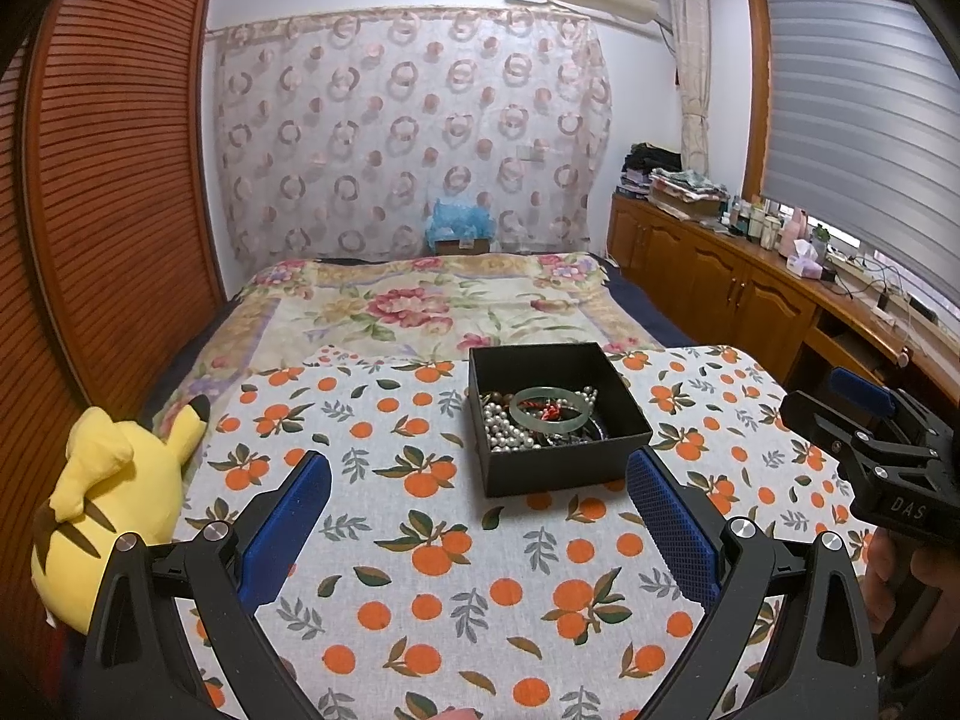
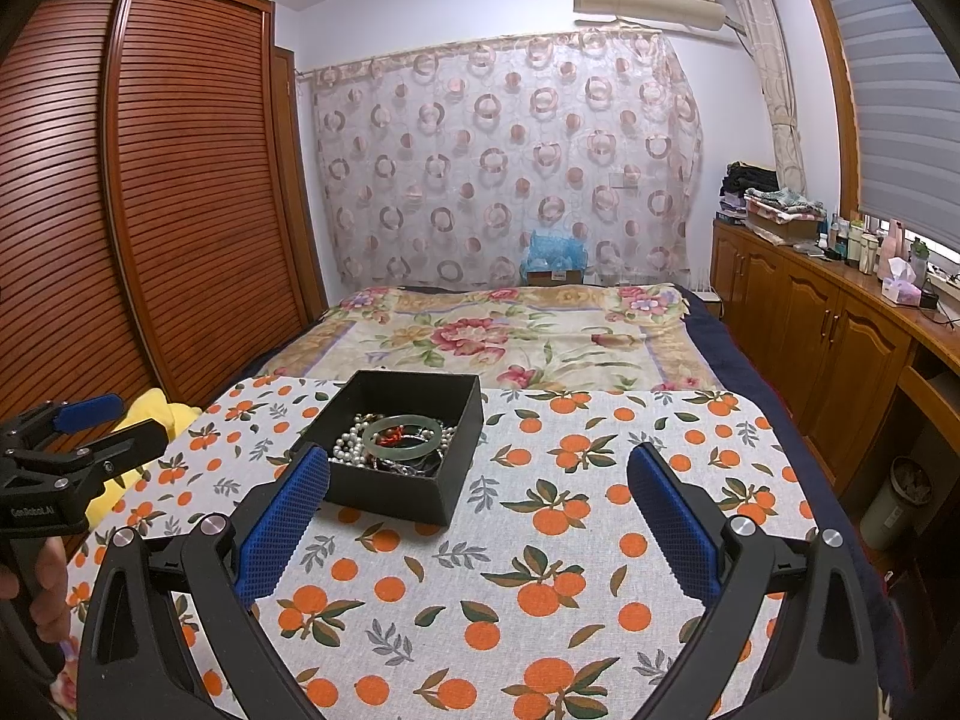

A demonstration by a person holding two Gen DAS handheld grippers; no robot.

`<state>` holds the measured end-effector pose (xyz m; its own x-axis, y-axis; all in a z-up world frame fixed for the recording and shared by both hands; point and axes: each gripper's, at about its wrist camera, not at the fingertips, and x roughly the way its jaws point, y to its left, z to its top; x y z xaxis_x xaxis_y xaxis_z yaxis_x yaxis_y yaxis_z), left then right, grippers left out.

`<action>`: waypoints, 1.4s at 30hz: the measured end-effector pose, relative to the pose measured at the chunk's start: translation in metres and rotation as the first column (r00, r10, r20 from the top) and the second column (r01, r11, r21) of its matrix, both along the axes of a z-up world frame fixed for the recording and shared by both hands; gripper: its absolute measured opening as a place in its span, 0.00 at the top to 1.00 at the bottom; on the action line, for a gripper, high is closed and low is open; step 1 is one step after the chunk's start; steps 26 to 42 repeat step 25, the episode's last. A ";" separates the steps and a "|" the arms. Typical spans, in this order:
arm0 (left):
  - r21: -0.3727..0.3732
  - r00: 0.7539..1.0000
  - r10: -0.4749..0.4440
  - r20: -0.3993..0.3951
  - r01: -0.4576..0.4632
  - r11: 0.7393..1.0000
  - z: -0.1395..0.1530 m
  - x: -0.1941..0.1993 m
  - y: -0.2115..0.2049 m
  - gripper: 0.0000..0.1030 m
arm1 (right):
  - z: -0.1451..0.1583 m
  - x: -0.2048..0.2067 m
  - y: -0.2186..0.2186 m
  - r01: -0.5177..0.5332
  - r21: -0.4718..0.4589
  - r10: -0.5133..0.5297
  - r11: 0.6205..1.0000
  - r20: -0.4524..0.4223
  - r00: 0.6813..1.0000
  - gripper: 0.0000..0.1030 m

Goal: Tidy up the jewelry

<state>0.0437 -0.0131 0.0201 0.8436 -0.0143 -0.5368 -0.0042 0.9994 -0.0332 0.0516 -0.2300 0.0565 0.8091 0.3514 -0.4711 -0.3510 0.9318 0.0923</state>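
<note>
While I hold both claws wide apart and empty, left gripper [image 1: 480, 516] and right gripper [image 2: 480, 516] hover just short of the square black cardboard box [image 1: 555, 420] on the orange-print tablecloth [image 1: 420, 570]; inside it, a pale green jade bangle [image 1: 551, 411] lies on a white pearl strand [image 1: 504, 429].

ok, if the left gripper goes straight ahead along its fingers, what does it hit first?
Most likely the black box: it sits centred between the open left gripper fingers, just beyond the tips. If the gripper travels level above the tablecloth, it may pass over the rim; height is unclear.
</note>
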 end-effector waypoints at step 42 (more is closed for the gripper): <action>-0.004 1.000 0.004 -0.002 -0.004 1.000 0.000 0.004 0.005 0.08 | -0.001 0.000 -0.001 0.001 0.003 -0.001 1.000 -0.001 1.000 0.03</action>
